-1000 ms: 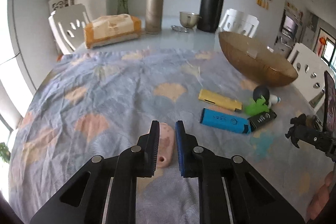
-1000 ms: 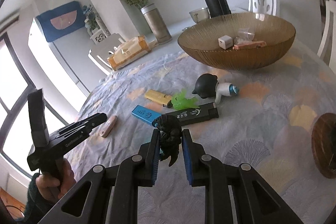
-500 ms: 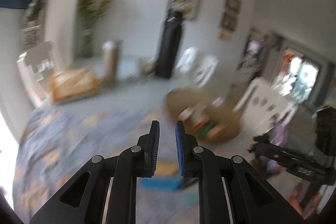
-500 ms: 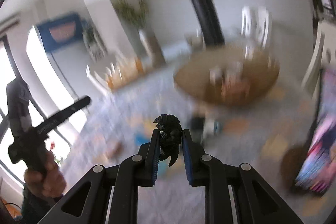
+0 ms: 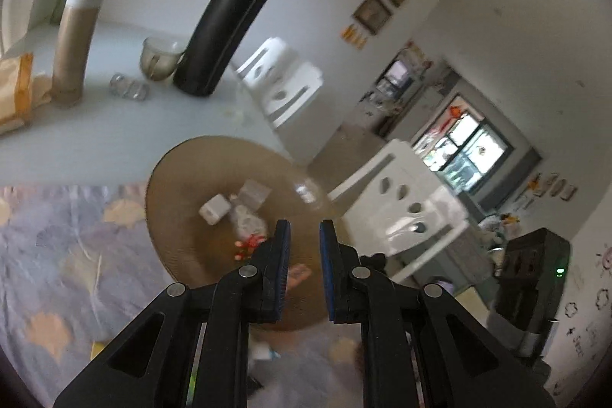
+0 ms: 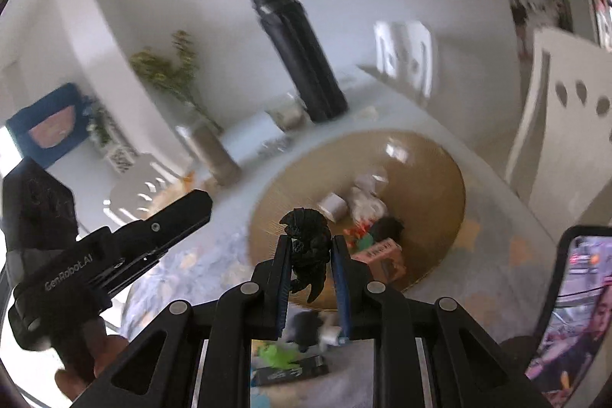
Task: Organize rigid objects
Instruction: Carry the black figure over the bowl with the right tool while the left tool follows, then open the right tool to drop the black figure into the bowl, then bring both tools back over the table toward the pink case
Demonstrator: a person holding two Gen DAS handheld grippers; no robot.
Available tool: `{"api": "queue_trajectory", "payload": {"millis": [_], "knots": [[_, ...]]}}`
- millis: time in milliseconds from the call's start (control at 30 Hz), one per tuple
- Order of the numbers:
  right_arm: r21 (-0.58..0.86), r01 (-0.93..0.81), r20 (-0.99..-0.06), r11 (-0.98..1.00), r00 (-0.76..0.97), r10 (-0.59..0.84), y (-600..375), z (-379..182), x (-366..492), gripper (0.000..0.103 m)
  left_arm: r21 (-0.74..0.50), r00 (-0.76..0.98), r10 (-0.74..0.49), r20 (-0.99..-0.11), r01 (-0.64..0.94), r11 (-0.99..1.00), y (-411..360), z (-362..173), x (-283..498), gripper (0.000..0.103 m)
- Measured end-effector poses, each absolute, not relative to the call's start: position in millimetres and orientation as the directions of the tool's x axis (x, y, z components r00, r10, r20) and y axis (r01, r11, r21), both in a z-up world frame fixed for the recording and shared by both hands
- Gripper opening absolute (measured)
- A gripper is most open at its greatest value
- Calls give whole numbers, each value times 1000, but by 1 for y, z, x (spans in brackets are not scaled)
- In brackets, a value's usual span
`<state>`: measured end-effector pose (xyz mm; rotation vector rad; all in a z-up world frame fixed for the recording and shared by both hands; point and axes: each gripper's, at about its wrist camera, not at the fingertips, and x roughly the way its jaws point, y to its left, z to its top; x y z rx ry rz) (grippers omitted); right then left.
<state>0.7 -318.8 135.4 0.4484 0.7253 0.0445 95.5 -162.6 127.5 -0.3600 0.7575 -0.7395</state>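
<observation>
Right gripper [image 6: 309, 257] jaws clench black figurine [image 6: 308, 247], mid-frame: light, stiff, spiky; grip torso. Left gripper [image 5: 304, 247] jaws parted, empty.

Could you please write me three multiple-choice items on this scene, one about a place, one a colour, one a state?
1. Where is the white cube?
A. in the brown bowl
B. on the white chair
C. beside the flask

2. What colour is the tall flask?
A. red
B. black
C. yellow

3. What is the right hand-held gripper doing?
A. open, empty
B. lying on the table
C. shut on the dark figurine

Answers:
A, white cube lies inside brown bowl.
B, tall flask is black.
C, right hand-held gripper pinches dark figurine.
</observation>
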Motion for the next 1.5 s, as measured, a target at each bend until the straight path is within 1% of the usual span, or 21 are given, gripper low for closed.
{"api": "queue_trajectory", "payload": {"millis": [33, 100, 133, 200, 233, 267, 433, 467, 500, 533, 567, 600, 633, 667, 767, 833, 967, 1100, 1133, 1267, 1500], "knots": [[408, 121, -642, 905, 743, 190, -321, 130, 7, 20, -521, 502, -697, -512, 464, 717, -166, 123, 98, 20], [405, 121, -667, 906, 717, 203, -323, 122, 19, 25, -460, 517, -638, -570, 442, 770, -173, 115, 102, 40], [412, 112, -670, 904, 710, 217, -325, 120, 23, 30, -435, 522, -614, -592, 434, 789, -172, 112, 101, 42], [419, 119, -665, 900, 716, 215, -329, 120, 19, 49, -428, 526, -609, -593, 436, 792, -160, 112, 98, 43], [421, 124, -651, 898, 731, 205, -331, 123, 14, 64, -427, 528, -607, -594, 432, 794, -153, 113, 95, 45], [419, 123, -631, 900, 752, 191, -332, 127, 6, 66, -425, 535, -599, -596, 423, 800, -142, 115, 90, 45], [350, 49, -609, 935, 770, 188, -309, 145, -24, 67, -368, 624, -518, -585, 365, 855, -85, 136, 55, 45], [331, 20, -603, 943, 774, 195, -301, 148, -33, 69, -351, 651, -496, -574, 352, 868, -71, 142, 43, 46], [313, -14, -594, 950, 778, 207, -291, 152, -42, 71, -337, 681, -471, -560, 332, 881, -57, 148, 29, 59], [303, -37, -585, 952, 782, 216, -285, 153, -50, 79, -333, 702, -457, -546, 318, 888, -48, 152, 21, 85], [288, -67, -569, 955, 790, 227, -276, 154, -60, 88, -333, 742, -435, -509, 296, 895, -33, 157, 4, 96], [276, -89, -557, 957, 796, 235, -268, 154, -68, 92, -339, 784, -420, -457, 282, 897, -18, 160, -14, 102], [260, -115, -547, 959, 801, 244, -260, 153, -77, 93, -340, 819, -400, -411, 270, 901, -5, 161, -32, 102], [232, -148, -545, 961, 799, 254, -248, 148, -87, 93, -333, 832, -381, -404, 254, 908, 2, 161, -42, 102], [197, -179, -580, 964, 771, 262, -229, 127, -96, 93, -325, 847, -317, -427, 183, 928, 23, 142, -64, 102], [196, -182, -606, 964, 750, 265, -223, 110, -98, 93, -317, 838, -268, -475, 121, 941, 34, 119, -68, 102], [205, -172, -671, 964, 692, 266, -218, 76, -91, 93, -219, 805, -157, -572, 35, 975, 37, 74, -60, 102], [215, -165, -701, 963, 660, 270, -215, 53, -87, 93, -163, 774, -105, -625, 3, 987, 33, 39, -53, 102], [215, -159, -716, 964, 646, 266, -214, 48, -85, 93, -157, 743, -91, -663, -19, 987, 32, 35, -49, 102], [221, -142, -735, 965, 626, 260, -215, 43, -79, 93, -88, 774, -40, -632, -21, 996, 26, 36, -56, 102], [252, -134, -752, 958, 596, 281, -218, 37, -76, 93, 24, 764, -7, -645, 30, 999, 6, 34, -58, 102]]}}
